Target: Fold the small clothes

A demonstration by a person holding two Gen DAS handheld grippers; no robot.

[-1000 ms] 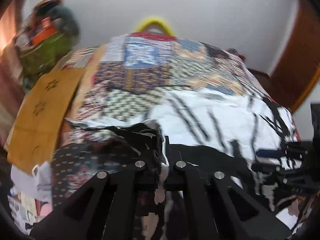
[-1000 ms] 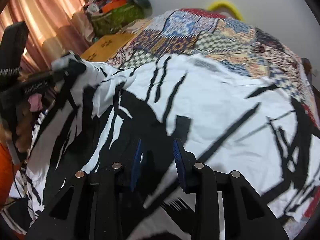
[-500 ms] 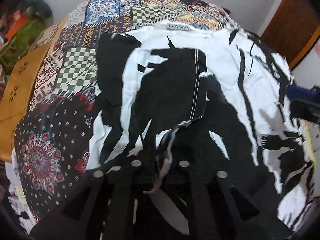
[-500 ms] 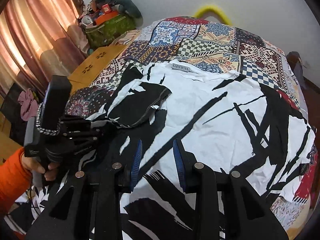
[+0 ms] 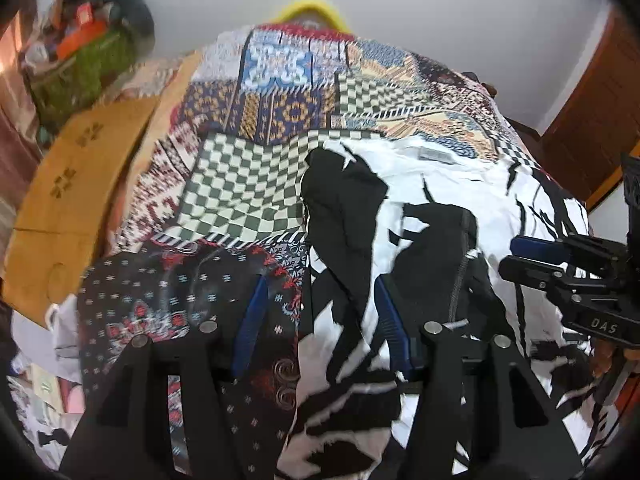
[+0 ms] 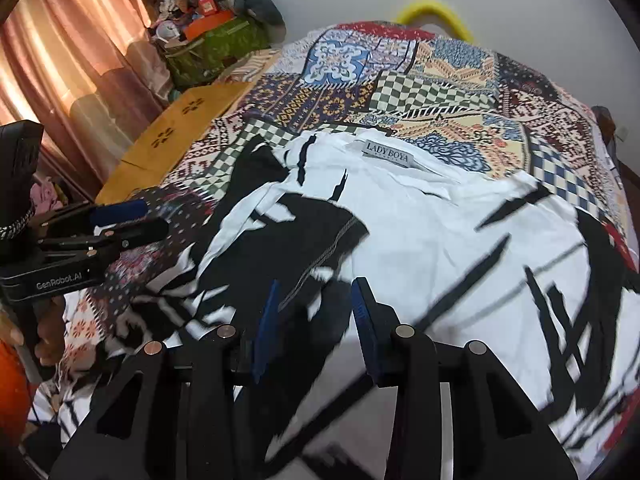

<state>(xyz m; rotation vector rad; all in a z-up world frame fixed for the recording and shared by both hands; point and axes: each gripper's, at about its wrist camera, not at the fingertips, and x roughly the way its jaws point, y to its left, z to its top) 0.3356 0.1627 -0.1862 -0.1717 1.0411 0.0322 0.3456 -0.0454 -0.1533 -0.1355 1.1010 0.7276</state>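
A white shirt with black brush-stroke markings lies spread on a bed covered by a patchwork quilt. Its neck label points toward the far end of the bed, and one black sleeve lies folded inward over the body of the shirt.

The left tool hangs over the near left edge of the shirt, where the cloth meets the dark patterned part of the quilt. Its jaws are opening; shirt cloth lies in the gap between them, but the blue pads stand clear of it and grip nothing.

The right tool hovers over the near middle of the shirt, just below the folded sleeve. Its jaws are opening a little and stand partly apart; the cloth beneath them is blurred, yet it seems to lie flat under the pads rather than be pinched.

A tan board lies beside the bed, with pink curtains behind it.
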